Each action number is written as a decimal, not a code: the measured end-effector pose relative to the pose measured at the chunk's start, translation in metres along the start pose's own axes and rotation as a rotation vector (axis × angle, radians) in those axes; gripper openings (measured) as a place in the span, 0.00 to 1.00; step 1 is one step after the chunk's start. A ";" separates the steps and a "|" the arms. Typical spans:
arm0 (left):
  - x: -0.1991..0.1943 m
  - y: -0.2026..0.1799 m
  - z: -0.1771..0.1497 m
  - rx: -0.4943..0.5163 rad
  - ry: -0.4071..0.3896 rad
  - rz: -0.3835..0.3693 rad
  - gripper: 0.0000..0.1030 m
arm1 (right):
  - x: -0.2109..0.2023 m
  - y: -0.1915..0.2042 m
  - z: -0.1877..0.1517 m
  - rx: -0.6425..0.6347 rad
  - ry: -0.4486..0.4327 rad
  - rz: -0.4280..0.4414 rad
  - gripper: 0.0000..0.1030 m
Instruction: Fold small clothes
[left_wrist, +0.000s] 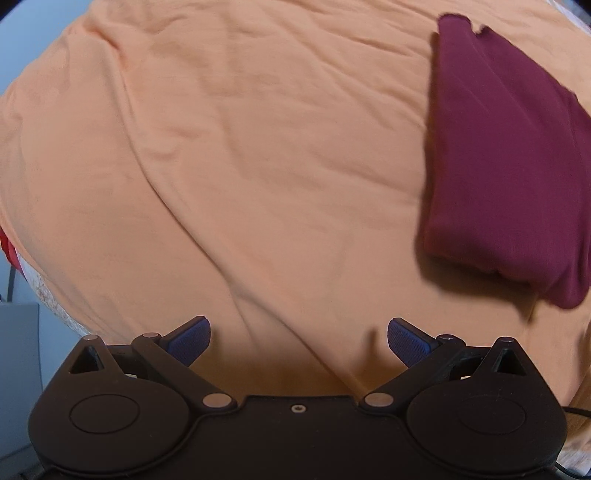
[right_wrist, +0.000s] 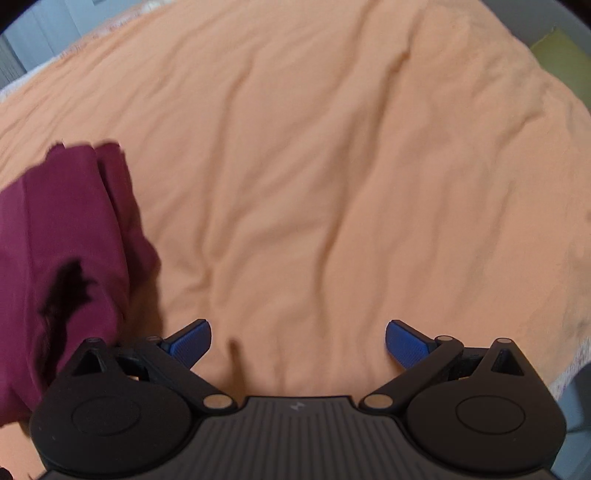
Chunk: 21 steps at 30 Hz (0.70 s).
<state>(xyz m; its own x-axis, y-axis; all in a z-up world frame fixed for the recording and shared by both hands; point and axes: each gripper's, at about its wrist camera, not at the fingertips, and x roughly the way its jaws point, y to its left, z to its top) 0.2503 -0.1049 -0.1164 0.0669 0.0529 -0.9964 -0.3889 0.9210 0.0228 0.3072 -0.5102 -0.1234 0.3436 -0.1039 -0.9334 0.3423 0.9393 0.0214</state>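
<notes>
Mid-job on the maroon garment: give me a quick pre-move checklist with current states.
1. Left gripper open, nothing held: ok.
2. Right gripper open, nothing held: ok.
3. Maroon garment lies folded on the orange sheet: ok.
4. Fold edges neat: not ok, far edge looks uneven.
5. Garment lies between the grippers: ok.
6. More clothes waiting: cannot tell.

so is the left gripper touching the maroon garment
Apart. The left wrist view shows the left gripper open, with bare orange sheet between its fingers and the folded maroon garment off to the right.
</notes>
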 end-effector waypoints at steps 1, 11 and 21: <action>-0.001 0.001 0.003 -0.007 -0.006 -0.004 0.99 | -0.004 0.003 0.003 -0.016 -0.036 0.009 1.00; -0.027 -0.031 0.061 0.109 -0.201 0.058 0.99 | -0.025 0.059 0.026 -0.225 -0.211 0.264 1.00; -0.017 -0.088 0.105 0.215 -0.246 -0.069 0.99 | 0.010 0.104 0.064 -0.300 -0.072 0.260 1.00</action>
<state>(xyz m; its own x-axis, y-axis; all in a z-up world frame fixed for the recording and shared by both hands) 0.3802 -0.1460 -0.0924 0.3164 0.0551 -0.9470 -0.1747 0.9846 -0.0011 0.4020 -0.4340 -0.1079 0.4495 0.1370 -0.8827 -0.0307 0.9900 0.1380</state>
